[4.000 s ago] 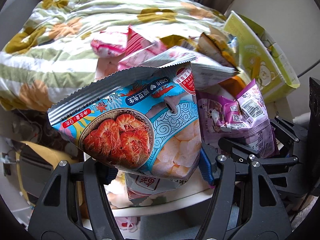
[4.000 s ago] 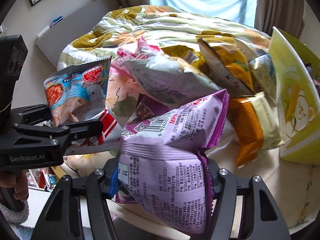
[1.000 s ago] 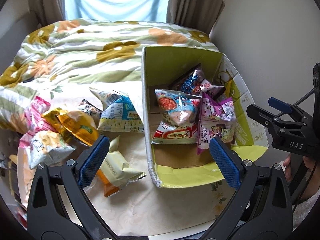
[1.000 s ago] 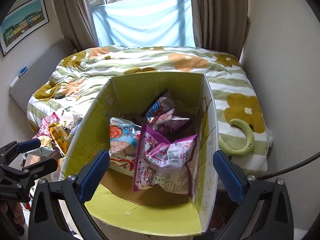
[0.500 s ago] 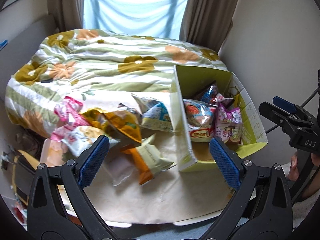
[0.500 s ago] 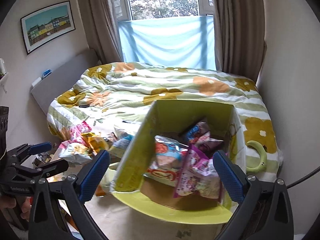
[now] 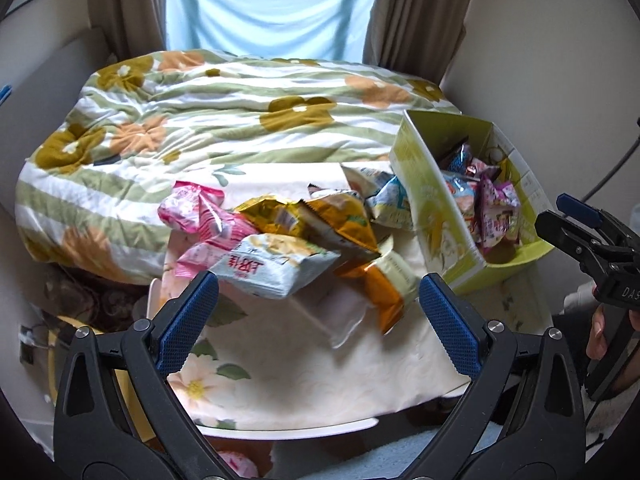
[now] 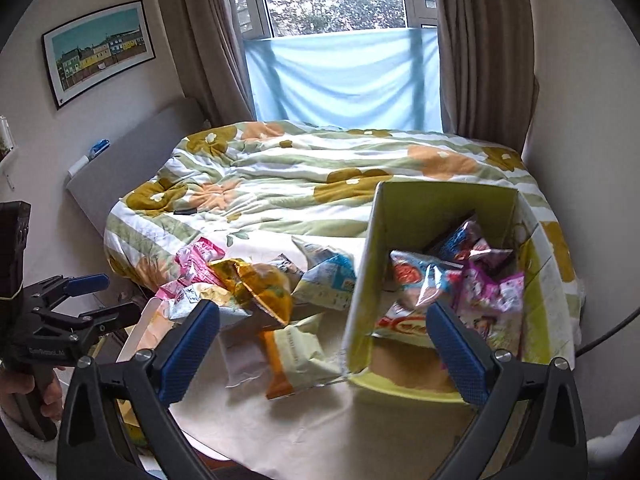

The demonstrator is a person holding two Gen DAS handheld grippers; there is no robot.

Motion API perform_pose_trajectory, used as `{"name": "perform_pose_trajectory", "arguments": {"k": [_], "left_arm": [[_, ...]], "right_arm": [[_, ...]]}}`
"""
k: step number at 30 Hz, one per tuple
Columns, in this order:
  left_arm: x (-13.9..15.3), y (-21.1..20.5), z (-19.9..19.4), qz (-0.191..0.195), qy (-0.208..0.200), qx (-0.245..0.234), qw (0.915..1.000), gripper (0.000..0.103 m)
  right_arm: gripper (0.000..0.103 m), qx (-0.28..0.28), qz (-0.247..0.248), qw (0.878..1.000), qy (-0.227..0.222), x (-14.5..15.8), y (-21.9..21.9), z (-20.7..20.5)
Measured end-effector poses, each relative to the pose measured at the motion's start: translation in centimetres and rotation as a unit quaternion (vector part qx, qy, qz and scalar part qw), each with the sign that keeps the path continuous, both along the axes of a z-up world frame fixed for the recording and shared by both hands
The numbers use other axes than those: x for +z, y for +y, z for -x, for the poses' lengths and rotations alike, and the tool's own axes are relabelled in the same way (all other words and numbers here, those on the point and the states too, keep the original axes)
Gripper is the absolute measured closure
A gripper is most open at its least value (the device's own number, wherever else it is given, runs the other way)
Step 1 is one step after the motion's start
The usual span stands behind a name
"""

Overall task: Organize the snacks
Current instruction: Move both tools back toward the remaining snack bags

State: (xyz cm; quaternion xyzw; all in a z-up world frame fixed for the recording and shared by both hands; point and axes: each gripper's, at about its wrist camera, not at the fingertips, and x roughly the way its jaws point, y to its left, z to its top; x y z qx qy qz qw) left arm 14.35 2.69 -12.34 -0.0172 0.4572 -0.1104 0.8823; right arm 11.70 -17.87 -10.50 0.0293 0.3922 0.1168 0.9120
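Note:
A yellow-green cardboard box (image 7: 436, 208) (image 8: 360, 304) stands at the table's right and holds several snack bags, among them a shrimp-cracker bag (image 8: 416, 280) and purple bags (image 7: 498, 212) (image 8: 492, 296). A pile of loose snack bags lies left of the box: pink (image 7: 192, 208), gold (image 7: 336, 216) (image 8: 260, 284), pale green (image 7: 272, 266), orange-and-cream (image 7: 380, 284) (image 8: 292, 356). My left gripper (image 7: 316, 316) is open and empty above the pile's near side. My right gripper (image 8: 324, 344) is open and empty, in front of the box's left wall.
The table wears a cream floral cloth (image 7: 320, 368) (image 8: 320, 420). Behind it is a bed with a flowered quilt (image 7: 208, 120) (image 8: 304, 176), then a window with curtains. The right gripper shows at the right of the left wrist view (image 7: 592, 236), the left gripper at the left of the right wrist view (image 8: 68, 300).
Both grippers let go of their bags, which now lie in the box. Both have drawn back and swung left, so the loose pile sits nearer the middle of each view.

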Motion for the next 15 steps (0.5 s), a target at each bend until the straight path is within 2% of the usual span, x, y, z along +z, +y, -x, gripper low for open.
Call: {"name": "perform_pose_trajectory", "arguments": {"k": [5,8,11,15], "left_arm": [[-1.8,1.5,-0.5,-0.027,0.004,-0.047,0.9985,0.003],[-3.2,1.7,-0.8,-0.062,-0.006,-0.088,0.9942,0.003],[-5.1,1.6,-1.2,-0.106,-0.018,-0.130,0.9856,0.003],[-7.6,1.1,-1.6,-0.172,-0.049,-0.180,0.9673,0.003]], "right_arm": [[0.000,-0.025,0.004,1.000,0.017,-1.7,3.0,0.5],[0.000,-0.042,0.008,0.999,0.023,-2.7,4.4,0.7],[0.000,-0.064,0.015,0.997,0.034,-4.3,5.8,0.7],[0.000,-0.086,0.028,0.995,0.043,-6.1,7.5,0.7]]}}
